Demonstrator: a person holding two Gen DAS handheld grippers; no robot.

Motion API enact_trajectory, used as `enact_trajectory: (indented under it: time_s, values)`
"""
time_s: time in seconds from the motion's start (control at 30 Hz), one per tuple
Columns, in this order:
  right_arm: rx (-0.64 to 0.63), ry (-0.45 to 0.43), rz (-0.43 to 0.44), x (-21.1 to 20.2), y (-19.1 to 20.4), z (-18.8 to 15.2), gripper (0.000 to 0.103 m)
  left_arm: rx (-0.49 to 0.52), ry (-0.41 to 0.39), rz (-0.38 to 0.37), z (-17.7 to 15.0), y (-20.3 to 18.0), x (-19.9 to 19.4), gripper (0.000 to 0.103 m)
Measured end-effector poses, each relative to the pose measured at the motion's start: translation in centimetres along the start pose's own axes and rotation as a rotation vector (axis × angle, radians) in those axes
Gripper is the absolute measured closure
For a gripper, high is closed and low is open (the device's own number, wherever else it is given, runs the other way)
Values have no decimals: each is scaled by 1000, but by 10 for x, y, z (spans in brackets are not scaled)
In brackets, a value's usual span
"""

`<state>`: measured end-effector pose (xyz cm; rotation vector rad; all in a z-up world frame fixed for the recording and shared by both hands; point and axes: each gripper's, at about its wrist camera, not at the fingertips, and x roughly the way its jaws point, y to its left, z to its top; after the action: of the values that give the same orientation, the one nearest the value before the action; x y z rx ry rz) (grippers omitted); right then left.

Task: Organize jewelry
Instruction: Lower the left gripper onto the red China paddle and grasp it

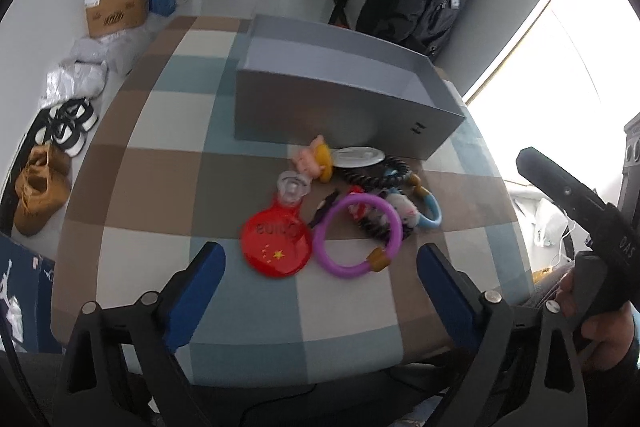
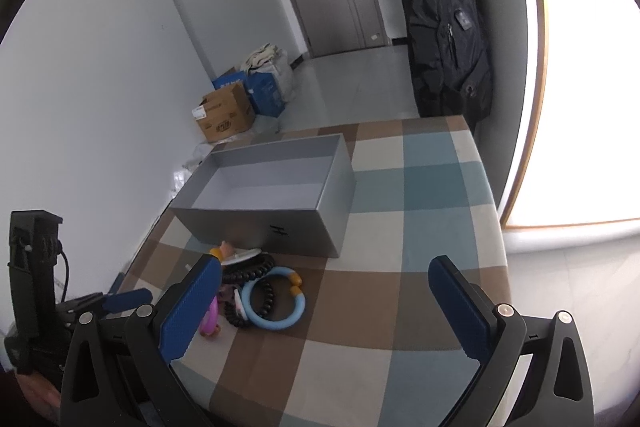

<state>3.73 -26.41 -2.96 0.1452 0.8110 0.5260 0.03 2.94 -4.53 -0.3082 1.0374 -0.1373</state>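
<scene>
The grey box (image 1: 344,107) stood empty beyond the pile, so by my reading none of the sorting was done yet. The left gripper (image 1: 320,291) hung wide open and held nothing, with the red disc (image 1: 276,243) and the purple ring (image 1: 356,239) just ahead of its fingertips. The right gripper (image 2: 324,307) was likewise spread and empty (the blue ring (image 2: 276,303) and black coil ties (image 2: 248,271) lay ahead, towards its left finger). Every piece was left to move.

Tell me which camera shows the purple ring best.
The left wrist view: the purple ring lies whole and unobstructed on the table. In the right wrist view only a sliver shows behind that gripper's left finger.
</scene>
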Motion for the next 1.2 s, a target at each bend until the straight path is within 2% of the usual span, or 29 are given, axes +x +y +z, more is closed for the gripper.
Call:
enact_trajectory:
  time_s: [0.13,0.27,0.4,0.67,0.8,0.9,1.0,1.2]
  values:
    - [-3,6,11,1,2,1,0,-61,29,-16,-1,15,1,26]
    - [-9,11,20,1,4,2,0,-82,50,15,-3,25,4,40]
    - [-28,5,26,1,9,2,0,13,60,102,-3,14,10,46]
    - [-62,-3,21,1,15,1,0,230,83,235,-2,-11,24,46]
    - [-57,-9,21,0,14,2,0,341,64,282,-4,-20,21,46]
    - [-54,-8,22,-1,13,2,0,381,79,236,-3,-20,18,65]
    - [-50,-8,21,-2,12,2,0,406,86,225,-3,-20,15,65]
    - [-52,-10,21,-3,12,2,0,323,113,158,0,-5,9,65]
